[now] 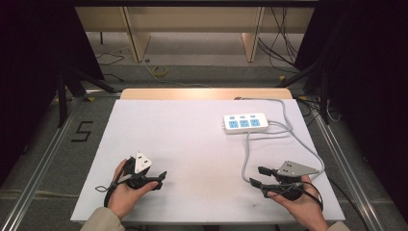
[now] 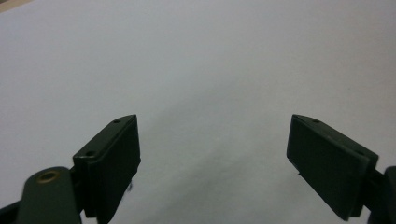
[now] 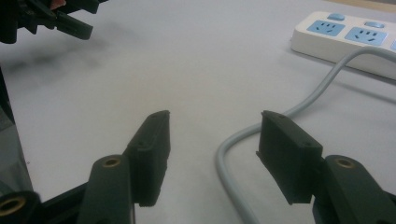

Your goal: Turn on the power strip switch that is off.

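On the left, the left gripper (image 1: 161, 179) rests low over a bare patch of the white tabletop (image 1: 192, 144), jaws spread wide with nothing between them, likely parked clear of the work. Further right, the power strip (image 1: 245, 122) lies sockets-up near the far right edge, and its grey cable (image 1: 246, 154) loops back toward the person. The right gripper (image 1: 257, 175), fully open and empty, sits just beside that cable, seemingly lined up to take it.

Soft, even overhead light on the white table (image 1: 192, 144), dark surroundings, faint shadows, slightly soft focus throughout.
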Tool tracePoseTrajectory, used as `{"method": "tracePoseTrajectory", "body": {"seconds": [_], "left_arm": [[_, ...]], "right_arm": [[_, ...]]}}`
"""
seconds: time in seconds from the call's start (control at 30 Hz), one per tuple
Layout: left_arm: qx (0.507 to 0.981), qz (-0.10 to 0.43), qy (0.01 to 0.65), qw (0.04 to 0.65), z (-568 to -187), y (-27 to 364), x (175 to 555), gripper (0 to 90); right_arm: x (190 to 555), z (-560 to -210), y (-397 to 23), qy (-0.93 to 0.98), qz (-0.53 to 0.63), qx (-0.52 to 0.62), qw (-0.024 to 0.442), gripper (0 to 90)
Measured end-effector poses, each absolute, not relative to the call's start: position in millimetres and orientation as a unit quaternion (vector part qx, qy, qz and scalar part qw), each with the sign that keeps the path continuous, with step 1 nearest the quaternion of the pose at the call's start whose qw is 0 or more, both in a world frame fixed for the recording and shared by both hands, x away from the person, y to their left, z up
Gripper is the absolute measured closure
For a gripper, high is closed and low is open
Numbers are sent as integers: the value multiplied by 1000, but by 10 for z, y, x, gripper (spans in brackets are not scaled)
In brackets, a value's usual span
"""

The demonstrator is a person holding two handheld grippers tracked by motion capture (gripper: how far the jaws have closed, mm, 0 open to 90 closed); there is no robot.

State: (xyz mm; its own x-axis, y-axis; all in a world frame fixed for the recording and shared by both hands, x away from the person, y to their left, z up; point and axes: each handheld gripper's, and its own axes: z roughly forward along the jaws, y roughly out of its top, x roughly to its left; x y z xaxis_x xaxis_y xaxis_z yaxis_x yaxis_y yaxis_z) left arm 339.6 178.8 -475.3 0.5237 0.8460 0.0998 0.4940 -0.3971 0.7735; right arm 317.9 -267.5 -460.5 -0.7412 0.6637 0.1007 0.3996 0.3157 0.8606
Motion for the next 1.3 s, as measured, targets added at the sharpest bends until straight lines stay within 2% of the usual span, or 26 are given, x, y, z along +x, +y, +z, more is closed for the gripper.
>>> {"method": "tracePoseTrajectory", "body": {"seconds": [0.13, 0.27, 0.5, 0.57, 0.6, 1.3], "left_arm": [[799, 250, 420, 352, -4746, 1786, 3394, 184], [799, 252, 418, 351, -4738, 1778, 3385, 187], [800, 255, 418, 348, -4745, 1772, 3392, 185], [801, 257, 416, 346, -4745, 1769, 3393, 185], [802, 258, 415, 344, -4743, 1769, 3392, 184], [796, 266, 419, 346, -4724, 1782, 3391, 179]], "right_arm": [[3175, -4595, -2670, 803, 476, 331, 139, 465], [3172, -4581, -2639, 817, 457, 323, 141, 536], [3208, -4514, -2616, 833, 425, 320, 155, 794], [3213, -4503, -2614, 834, 421, 321, 156, 827], [3228, -4483, -2604, 835, 415, 325, 159, 883], [3365, -4417, -2532, 836, 386, 352, 166, 900]]}}
